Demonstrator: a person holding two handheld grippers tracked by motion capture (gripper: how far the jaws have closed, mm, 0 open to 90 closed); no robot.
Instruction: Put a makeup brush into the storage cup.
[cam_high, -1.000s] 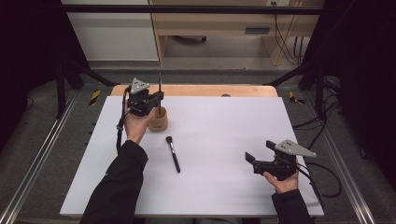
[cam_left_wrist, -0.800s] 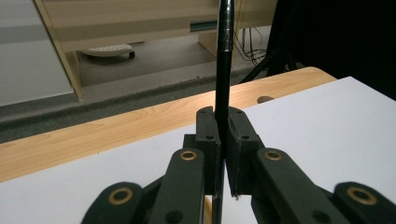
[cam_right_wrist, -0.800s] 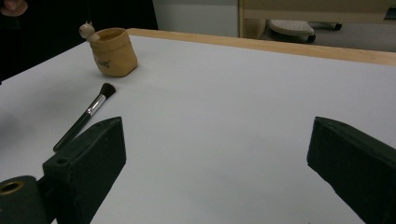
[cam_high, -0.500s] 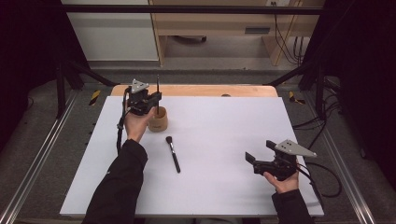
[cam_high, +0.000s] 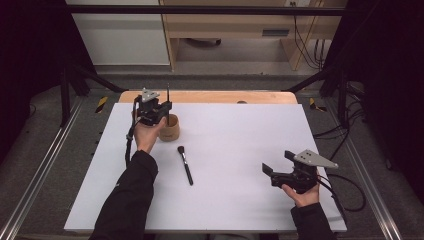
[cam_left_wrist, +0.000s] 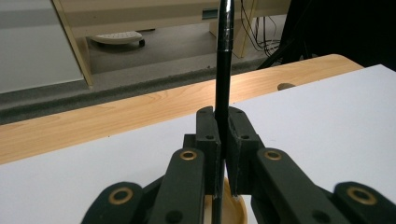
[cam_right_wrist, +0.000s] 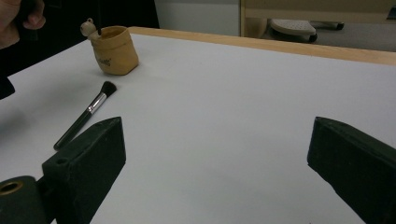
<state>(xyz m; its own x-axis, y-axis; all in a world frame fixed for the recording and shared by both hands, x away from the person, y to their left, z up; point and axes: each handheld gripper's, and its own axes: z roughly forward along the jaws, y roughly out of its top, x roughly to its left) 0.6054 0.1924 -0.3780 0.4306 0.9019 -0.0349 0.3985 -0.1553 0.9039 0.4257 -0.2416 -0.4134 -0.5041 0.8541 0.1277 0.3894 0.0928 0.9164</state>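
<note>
Left gripper (cam_left_wrist: 223, 154) first: its jaws are pinched tight on a thin black stick (cam_left_wrist: 224, 60), which stands upright between the pads and rises out the top of the left gripper view, a glossy band showing near its upper end. Right beneath those jaws sits the tan rim of the cup (cam_left_wrist: 233, 210), and the stick runs straight down toward that opening; whether its lower tip touches anything inside, I cannot tell. From the high view, the left gripper (cam_high: 162, 112) hangs right over the near-left edge of the small wooden-coloured cup (cam_high: 170, 129), the stick (cam_high: 168, 92) poking up above it, the person's left hand (cam_high: 146, 135) wrapped under the gripper body and a dark sleeve (cam_high: 130, 200) trailing back to the bottom edge. Over to the right gripper (cam_right_wrist: 215, 154): jaws spread wide, nothing between them, just bare white surface. In the high view that right gripper (cam_high: 272, 172) sits low over the near-right part of the desk (cam_high: 240, 135), well apart from the cup, with the right hand (cam_high: 302, 192) gripping it from behind and a cable (cam_high: 345, 187) looping off to the right. Between the two, a makeup brush (cam_high: 185, 164) lies flat on the white sheet, bristle head toward the cup, black handle pointing back at the person. The right gripper view shows the same brush (cam_right_wrist: 86, 116) near the cup (cam_right_wrist: 114, 50), silver ferrule catching light, and a small figure on the cup's rim.
</note>
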